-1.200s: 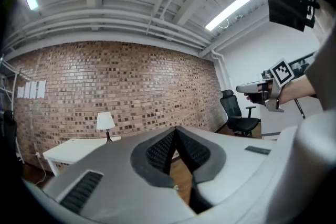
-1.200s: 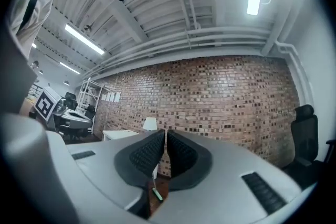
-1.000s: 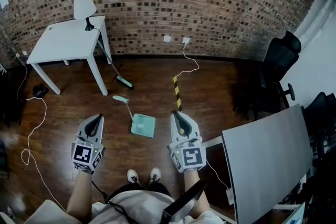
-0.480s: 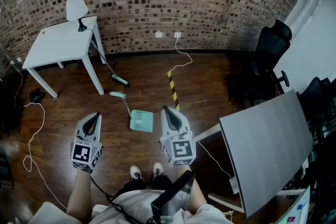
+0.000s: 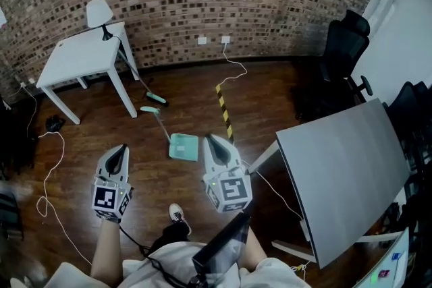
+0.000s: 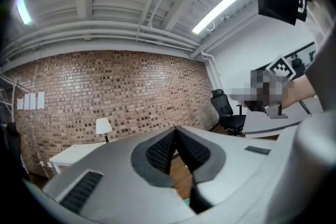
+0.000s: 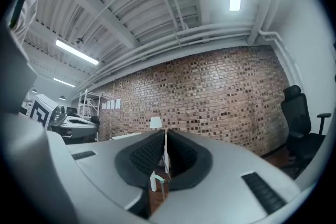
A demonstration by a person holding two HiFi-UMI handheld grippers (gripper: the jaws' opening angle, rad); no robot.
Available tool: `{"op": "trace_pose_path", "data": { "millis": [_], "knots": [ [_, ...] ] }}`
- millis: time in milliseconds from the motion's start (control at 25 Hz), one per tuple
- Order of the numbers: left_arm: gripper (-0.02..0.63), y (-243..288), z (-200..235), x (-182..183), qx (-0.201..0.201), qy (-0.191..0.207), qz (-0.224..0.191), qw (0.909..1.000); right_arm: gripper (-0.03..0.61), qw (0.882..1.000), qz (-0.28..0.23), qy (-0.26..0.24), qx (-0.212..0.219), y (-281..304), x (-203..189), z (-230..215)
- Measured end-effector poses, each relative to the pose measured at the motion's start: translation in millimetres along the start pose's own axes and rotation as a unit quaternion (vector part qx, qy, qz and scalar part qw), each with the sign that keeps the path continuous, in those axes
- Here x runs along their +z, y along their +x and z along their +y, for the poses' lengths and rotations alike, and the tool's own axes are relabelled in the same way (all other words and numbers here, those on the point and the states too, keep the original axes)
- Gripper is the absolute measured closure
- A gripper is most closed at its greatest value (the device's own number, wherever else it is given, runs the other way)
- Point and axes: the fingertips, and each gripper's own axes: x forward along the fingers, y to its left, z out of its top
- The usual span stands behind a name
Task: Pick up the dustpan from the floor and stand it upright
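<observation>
The mint-green dustpan (image 5: 183,146) lies flat on the dark wooden floor, its long handle (image 5: 160,125) running up and to the left. My right gripper (image 5: 210,139) is held level just right of the pan, its tip beside the pan's edge, jaws shut and empty. My left gripper (image 5: 121,148) hangs well to the left of the pan, also shut on nothing. In the left gripper view the left gripper's (image 6: 175,129) pads meet. In the right gripper view the right gripper's (image 7: 165,132) jaws are together, and a sliver of mint green (image 7: 157,179) shows below them.
A white table (image 5: 81,54) with a lamp (image 5: 98,10) stands at the brick wall, a green-headed broom (image 5: 155,99) leaning on it. A tilted grey desk top (image 5: 344,165) is at the right, black office chairs (image 5: 344,50) beyond. Cables (image 5: 50,165) and a striped strip (image 5: 225,111) lie on the floor.
Both grippers have moved forward with the person's step; the right tip has gone from behind the pan to right beside it. The dustpan has not moved on the floor. The jaws stay shut.
</observation>
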Motion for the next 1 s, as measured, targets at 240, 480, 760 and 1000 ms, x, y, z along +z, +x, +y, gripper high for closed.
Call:
{"op": "trace_pose_path", "data": {
  "millis": [240,480,760,1000],
  "knots": [
    [0.621,-64.0,-102.2,20.5,0.026,0.037,0.012,0.9989,0.557,0.998,-0.008,-0.022,0.053,-109.3,21.3,-6.6],
    [0.621,-125.1,-199.9,32.1,0.021,0.003,0.029,0.9994,0.589,0.998,-0.002,-0.004,0.065,-214.9,27.2,-15.6],
    [0.623,-165.2,-252.3,58.7,-0.002,-0.009,0.017,0.9998,0.591,0.998,-0.005,0.02,0.055,-281.9,31.9,-18.2],
    [0.623,-193.0,-259.0,60.8,-0.006,-0.018,0.014,0.9997,0.591,0.997,-0.009,0.032,0.076,-305.8,39.5,5.5]
  ]
}}
